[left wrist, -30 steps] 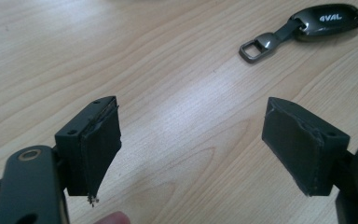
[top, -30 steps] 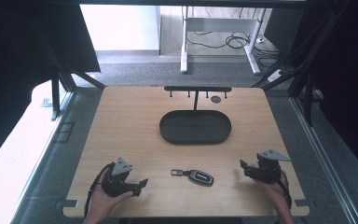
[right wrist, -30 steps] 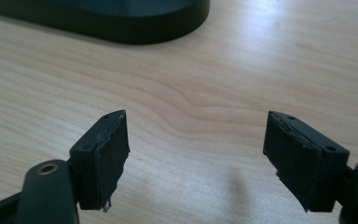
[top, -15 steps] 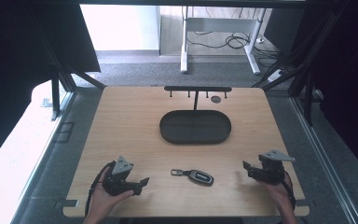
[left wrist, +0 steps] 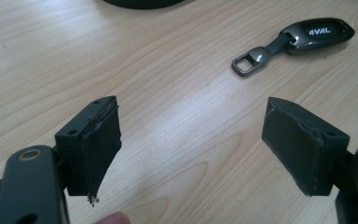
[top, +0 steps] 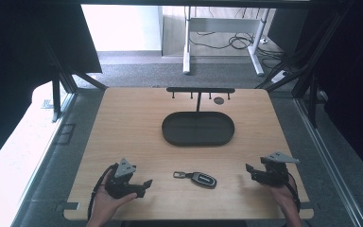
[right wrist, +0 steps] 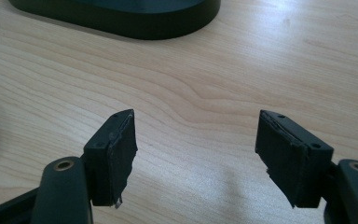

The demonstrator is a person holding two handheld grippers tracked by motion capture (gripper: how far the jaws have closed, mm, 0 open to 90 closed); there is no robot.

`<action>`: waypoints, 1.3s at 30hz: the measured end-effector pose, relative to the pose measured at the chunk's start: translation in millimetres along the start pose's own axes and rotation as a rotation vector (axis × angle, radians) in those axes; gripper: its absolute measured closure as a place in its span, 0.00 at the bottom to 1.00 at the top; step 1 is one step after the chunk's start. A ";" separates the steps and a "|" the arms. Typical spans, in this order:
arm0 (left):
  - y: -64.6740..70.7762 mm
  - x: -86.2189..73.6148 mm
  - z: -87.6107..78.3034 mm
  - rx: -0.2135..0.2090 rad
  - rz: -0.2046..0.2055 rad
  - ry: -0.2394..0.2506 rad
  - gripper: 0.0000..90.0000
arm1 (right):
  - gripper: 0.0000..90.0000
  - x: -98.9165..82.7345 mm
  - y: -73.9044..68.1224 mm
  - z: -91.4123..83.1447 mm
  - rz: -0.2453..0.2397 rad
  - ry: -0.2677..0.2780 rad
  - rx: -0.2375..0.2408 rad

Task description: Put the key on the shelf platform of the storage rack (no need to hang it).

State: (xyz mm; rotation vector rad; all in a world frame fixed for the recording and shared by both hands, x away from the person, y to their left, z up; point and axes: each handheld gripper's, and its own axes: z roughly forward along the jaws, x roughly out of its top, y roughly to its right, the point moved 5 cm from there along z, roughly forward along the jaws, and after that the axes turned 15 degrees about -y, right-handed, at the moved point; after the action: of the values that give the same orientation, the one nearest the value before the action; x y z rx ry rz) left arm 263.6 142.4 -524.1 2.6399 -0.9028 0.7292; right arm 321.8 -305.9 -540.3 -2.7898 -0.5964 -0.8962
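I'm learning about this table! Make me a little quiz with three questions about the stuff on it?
1. True or false: the dark car key fob lies inside the black oval tray.
2. Which is nearer the fob's metal loop: the left gripper or the right gripper?
3. Fill in: both grippers' jaws are ____ and hold nothing.

Key:
1. False; it lies on the bare wooden table, on the person's side of the tray.
2. The left gripper.
3. Open.

Key fob (left wrist: 317,33) beyond parted fingers (left wrist: 98,147)
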 end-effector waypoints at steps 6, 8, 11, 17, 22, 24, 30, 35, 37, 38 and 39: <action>-6.6 -3.2 -6.6 0.019 -0.024 0.010 0.22 | 0.33 9.4 -10.4 -7.5 -0.057 -0.012 0.060; -7.4 -3.5 -8.7 0.016 -0.030 0.018 0.22 | 0.34 12.3 -12.9 -10.4 -0.075 -0.022 0.058; -6.8 -5.3 -9.0 0.006 -0.033 0.017 0.22 | 0.34 17.6 -15.8 -14.4 -0.112 -0.047 0.062; -2.7 -5.0 -6.8 0.001 -0.024 0.009 0.23 | 0.34 28.9 -20.4 -19.2 -0.200 -0.105 0.043; -1.0 -5.1 -6.6 -0.006 -0.014 0.002 0.23 | 0.35 40.0 -26.3 -24.3 -0.247 -0.131 0.055; -1.2 -5.3 -6.4 -0.007 -0.016 0.002 0.23 | 0.35 44.6 -28.2 -25.7 -0.261 -0.140 0.060; -5.5 -6.4 -9.9 -0.004 -0.027 0.008 0.23 | 0.35 55.4 -36.6 -27.6 -0.300 -0.171 0.079; -5.9 -6.6 -12.1 -0.003 -0.022 0.008 0.23 | 0.35 63.1 -46.9 -29.8 -0.345 -0.193 0.093; -7.7 -7.1 -13.5 -0.001 -0.026 0.010 0.23 | 0.35 65.5 -51.8 -30.9 -0.359 -0.202 0.101; -8.2 -7.2 -13.9 0.001 -0.031 0.012 0.23 | 0.35 66.6 -54.3 -31.3 -0.366 -0.206 0.105; -8.5 -7.3 -14.4 0.002 -0.030 0.011 0.23 | 0.35 67.8 -56.6 -31.7 -0.375 -0.210 0.107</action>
State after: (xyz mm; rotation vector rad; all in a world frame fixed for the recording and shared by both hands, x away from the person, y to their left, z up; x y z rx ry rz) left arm 258.6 158.3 -516.6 2.6423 -0.8577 0.7373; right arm 332.0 -240.6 -473.6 -2.7393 -1.1922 -0.6053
